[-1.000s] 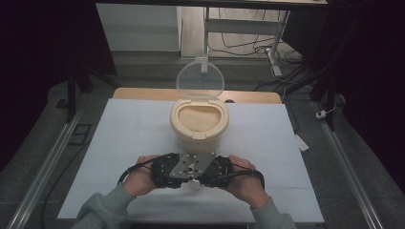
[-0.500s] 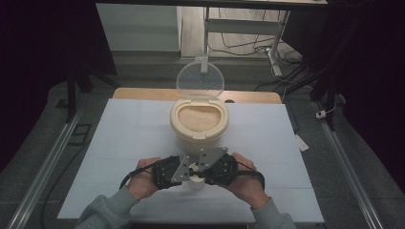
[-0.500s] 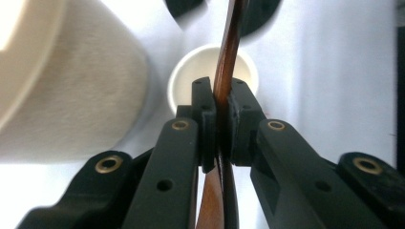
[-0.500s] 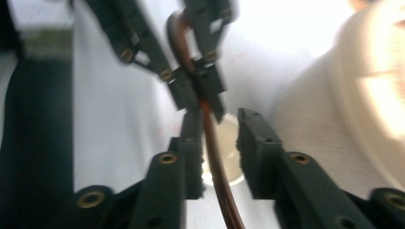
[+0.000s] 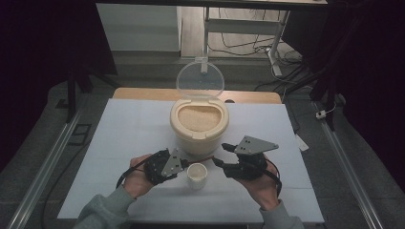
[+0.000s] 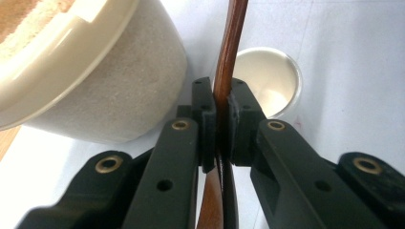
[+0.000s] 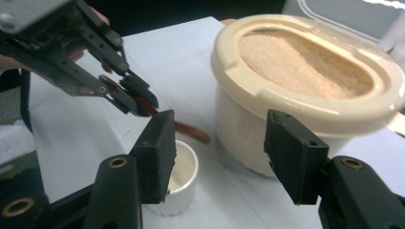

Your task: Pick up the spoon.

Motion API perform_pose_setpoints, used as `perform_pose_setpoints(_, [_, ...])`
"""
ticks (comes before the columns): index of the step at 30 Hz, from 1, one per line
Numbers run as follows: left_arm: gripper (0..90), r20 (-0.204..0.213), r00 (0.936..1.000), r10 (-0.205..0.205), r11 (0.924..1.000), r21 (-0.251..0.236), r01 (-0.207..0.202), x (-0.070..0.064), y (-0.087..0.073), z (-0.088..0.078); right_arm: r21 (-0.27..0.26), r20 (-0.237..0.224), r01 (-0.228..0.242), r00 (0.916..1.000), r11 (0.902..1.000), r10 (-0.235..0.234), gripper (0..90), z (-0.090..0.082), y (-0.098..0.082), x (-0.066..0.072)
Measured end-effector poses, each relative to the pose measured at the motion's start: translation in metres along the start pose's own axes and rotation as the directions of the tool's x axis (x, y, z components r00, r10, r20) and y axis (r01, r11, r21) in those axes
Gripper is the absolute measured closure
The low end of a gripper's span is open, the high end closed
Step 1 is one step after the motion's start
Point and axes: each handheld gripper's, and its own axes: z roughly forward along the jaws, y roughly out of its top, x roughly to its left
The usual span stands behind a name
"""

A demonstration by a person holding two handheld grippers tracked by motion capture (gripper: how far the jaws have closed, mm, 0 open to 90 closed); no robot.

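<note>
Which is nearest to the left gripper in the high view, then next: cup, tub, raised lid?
1. Cup, just right of the left gripper.
2. Tub, behind it, mid-table.
3. Lid, upright at the tub's far edge.

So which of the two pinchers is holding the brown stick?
The left gripper. Its jaws are clamped shut on the thin brown stick, above the small white cup. The right gripper is wide open and holds nothing.
</note>
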Motion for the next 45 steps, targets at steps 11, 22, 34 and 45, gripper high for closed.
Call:
perform_pose_setpoints(11, [82.9,-0.046,0.9983,-0.037,0.9985,-0.043,0.035,0.0,0.0,-0.003,-0.033,0.045,-0.134,0.9898,0.9904,0.135,38.6,0.002,-0.012,0.002])
perform_pose_setpoints(22, [82.9,-0.075,0.9961,-0.046,0.9974,-0.059,0.041,-0.003,0.002,-0.003,-0.055,0.067,-0.215,0.9736,0.9752,0.218,38.2,0.008,-0.018,0.007])
perform_pose_setpoints(34, [82.9,-0.126,0.9911,-0.042,0.9981,-0.049,0.036,-0.008,0.005,0.001,-0.108,0.06,-0.305,0.948,0.9462,0.313,38.3,0.022,-0.018,0.028])
perform_pose_setpoints(45, [82.9,-0.191,0.9813,-0.02,0.9991,-0.041,0.013,-0.019,0.009,0.009,-0.161,0.106,-0.416,0.8943,0.895,0.435,47.9,0.037,-0.02,0.037])
